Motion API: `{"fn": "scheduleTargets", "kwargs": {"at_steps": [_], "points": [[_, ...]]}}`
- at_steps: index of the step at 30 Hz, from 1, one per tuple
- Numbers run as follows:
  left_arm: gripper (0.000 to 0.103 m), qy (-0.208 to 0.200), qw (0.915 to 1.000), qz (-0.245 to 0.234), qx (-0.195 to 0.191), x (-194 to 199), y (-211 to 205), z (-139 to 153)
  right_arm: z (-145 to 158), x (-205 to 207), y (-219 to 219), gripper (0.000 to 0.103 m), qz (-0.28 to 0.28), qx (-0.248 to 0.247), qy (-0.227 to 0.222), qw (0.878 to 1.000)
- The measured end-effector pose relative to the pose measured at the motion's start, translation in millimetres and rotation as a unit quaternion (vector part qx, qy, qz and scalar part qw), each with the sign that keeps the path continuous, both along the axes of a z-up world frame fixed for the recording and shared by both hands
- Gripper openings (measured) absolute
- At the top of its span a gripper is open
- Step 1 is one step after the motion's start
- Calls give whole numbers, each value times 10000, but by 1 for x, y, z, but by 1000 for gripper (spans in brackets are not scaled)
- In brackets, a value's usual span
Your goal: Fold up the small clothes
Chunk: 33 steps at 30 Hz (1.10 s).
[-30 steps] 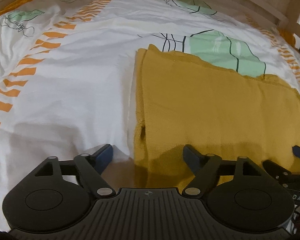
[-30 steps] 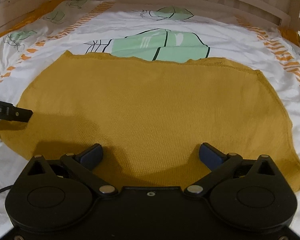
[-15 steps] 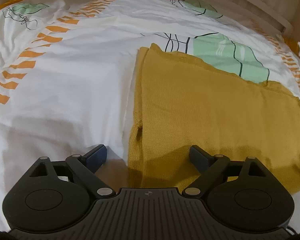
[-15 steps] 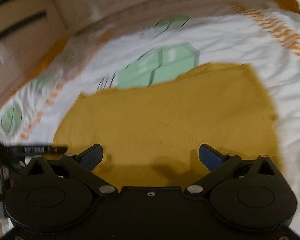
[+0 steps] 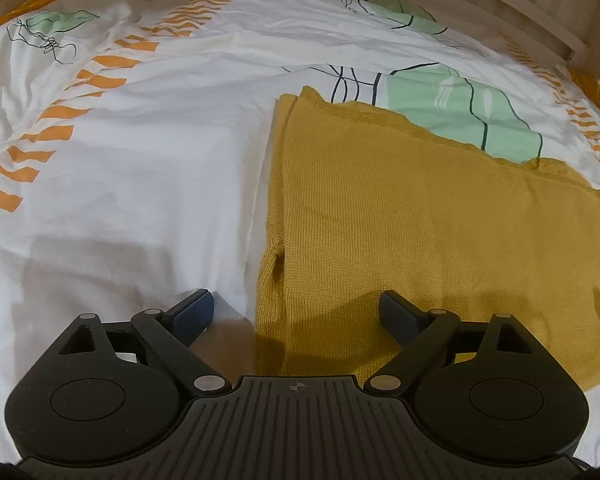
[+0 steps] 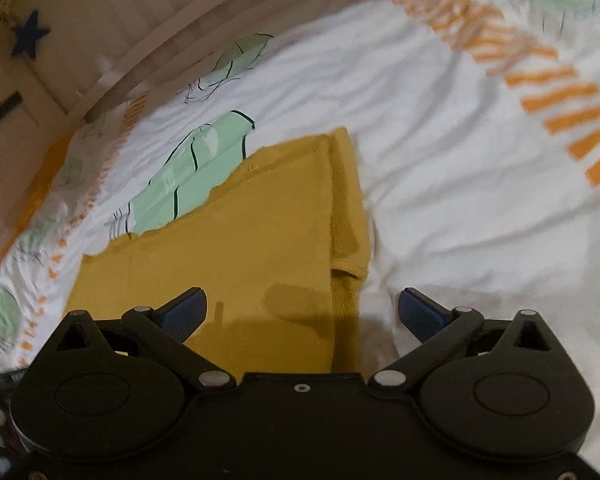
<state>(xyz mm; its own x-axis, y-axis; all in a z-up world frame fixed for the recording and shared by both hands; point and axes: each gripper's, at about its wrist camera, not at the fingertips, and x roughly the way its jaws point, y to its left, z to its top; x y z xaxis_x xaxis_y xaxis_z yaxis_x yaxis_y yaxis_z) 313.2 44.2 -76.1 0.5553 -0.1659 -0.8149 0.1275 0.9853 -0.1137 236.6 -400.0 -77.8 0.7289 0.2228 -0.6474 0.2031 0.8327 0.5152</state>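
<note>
Matt ribbed-knit mustard garment (image 5: 420,232) on smooth printed cotton-like sheet (image 5: 140,168); wooden bedframe (image 5: 540,12).

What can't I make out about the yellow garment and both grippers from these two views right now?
- Yellow garment: near edge hidden behind the left gripper body in the left wrist view; its right side runs off the frame.
- Right wrist view: motion blur softens the garment, and the right gripper body covers its near edge.
- What kind of garment it is: no view shows it.
- Neither gripper shows in the other's view.

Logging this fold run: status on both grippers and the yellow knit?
Left gripper open, empty, over knit's left edge. Right gripper open, empty, over right edge. Yellow knit flat on bedsheet, side folded in. Nothing in the way.
</note>
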Motion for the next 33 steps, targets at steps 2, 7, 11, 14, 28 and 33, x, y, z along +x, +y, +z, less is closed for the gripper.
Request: {"fn": "scheduleTargets", "kwargs": {"at_steps": [2, 7, 11, 14, 28, 33], "points": [[90, 8, 10000, -4, -7, 0, 0, 0, -5, 3, -3, 103, 75, 180, -90, 9998], [89, 63, 10000, 3, -54, 2, 1, 1, -14, 22, -16, 103, 252, 690, -370, 9966], [89, 104, 9999, 21, -106, 5, 2, 2, -16, 35, -20, 102, 423, 885, -477, 9940], [80, 57, 9998, 49, -179, 5, 5, 6, -15, 40, -16, 59, 586, 802, -382, 9943], [74, -2, 9969, 562, -547, 13, 46, 35, 55, 57, 48, 29, 755, 125, -230, 9968], [74, 37, 9954, 632, -725, 13, 63, 45, 79, 73, 102, 28, 1142, -40, -263, 9931]]}}
